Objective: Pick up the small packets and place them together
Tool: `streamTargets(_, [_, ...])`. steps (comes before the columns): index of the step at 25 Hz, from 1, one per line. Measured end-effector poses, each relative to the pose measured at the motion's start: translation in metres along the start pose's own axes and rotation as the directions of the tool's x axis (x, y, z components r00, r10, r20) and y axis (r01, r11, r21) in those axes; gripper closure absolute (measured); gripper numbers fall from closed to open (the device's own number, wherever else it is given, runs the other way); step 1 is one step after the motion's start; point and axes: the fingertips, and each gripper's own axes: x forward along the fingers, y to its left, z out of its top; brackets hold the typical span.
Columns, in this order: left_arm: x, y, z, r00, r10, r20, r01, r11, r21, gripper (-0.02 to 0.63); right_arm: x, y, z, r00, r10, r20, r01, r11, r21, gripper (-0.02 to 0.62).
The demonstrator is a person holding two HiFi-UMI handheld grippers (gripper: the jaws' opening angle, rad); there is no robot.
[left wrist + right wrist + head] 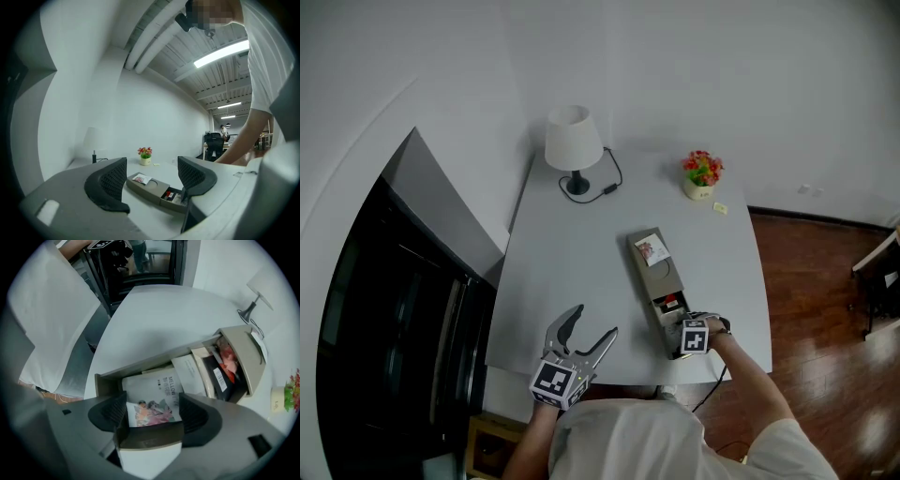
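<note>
desk [572, 281]: pale grey, set against white walls | far left: white-shaded lamp [574, 150], black cable [612, 178] looped by its base | far right: small flower pot [702, 175], pale yellow slip [720, 208] just beside it | right half: long grey-brown box [656, 281] lying lengthwise, near end close to the front edge

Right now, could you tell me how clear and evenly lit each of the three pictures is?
Head view: even, soft light; the wide lens bows the table edges. Left gripper view: the ceiling light strip glares white, with a dark rim all round. Right gripper view: the packet print is soft yet partly legible; the right tongs are blurred.
</note>
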Motion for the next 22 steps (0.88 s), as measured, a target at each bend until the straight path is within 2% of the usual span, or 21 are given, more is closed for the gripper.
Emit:
streamTargets(2, [-0.002, 0.002, 0.001, 1.0, 0.007, 0.003, -0.007, 1.0, -0.001, 0.282, 0.001, -0.002, -0.002, 1.0, -0.015, -0.015, 0.015, 1.0, -0.005, 0.269])
streamTargets(4, [-0.004, 0.004, 0.001, 1.0, 0.013, 0.004, -0.013, 1.0, -0.003, 0.281, 0.001, -0.003, -0.003, 0.999, -0.03, -0.02, 0.03, 1.0, -0.007, 0.337])
streamTargets(5, [-0.004, 0.004, 0.0, 1.0, 0.015, 0.004, -0.015, 1.0, -0.004, 0.281, 0.0, -0.003, -0.003, 0.999, -0.037, -0.017, 0.037, 0.999, -0.01, 0.341])
streamTargets(8, [-0.004, 0.005, -0.001, 1.0, 0.016, 0.003, -0.016, 1.0, -0.008, 0.282, -0.006, -0.004, 0.0, 0.998, -0.063, -0.001, 0.063, 0.998, -0.028, 0.424])
streamTargets(11, [-0.002, 0.004, -0.002, 1.0, 0.01, 0.003, -0.01, 1.0, -0.011, 0.281, -0.021, -0.004, 0.005, 0.995, -0.098, 0.034, 0.099, 0.995, -0.031, 0.477])
streamTargets(15, [-0.001, 0.007, -0.002, 1.0, 0.011, 0.001, -0.011, 1.0, -0.006, 0.281, -0.051, -0.006, 0.008, 0.979, -0.187, 0.082, 0.192, 0.98, -0.048, 0.509])
streamTargets(19, [-0.002, 0.016, -0.002, 1.0, 0.028, 0.005, -0.028, 1.0, -0.012, 0.282, -0.096, -0.015, 0.017, 0.944, -0.277, 0.18, 0.283, 0.959, -0.012, 0.523])
streamTargets(22, [-0.002, 0.021, -0.003, 0.999, 0.038, 0.001, -0.038, 0.999, -0.021, 0.282, -0.119, -0.033, 0.024, 0.918, -0.336, 0.21, 0.351, 0.936, -0.036, 0.523])
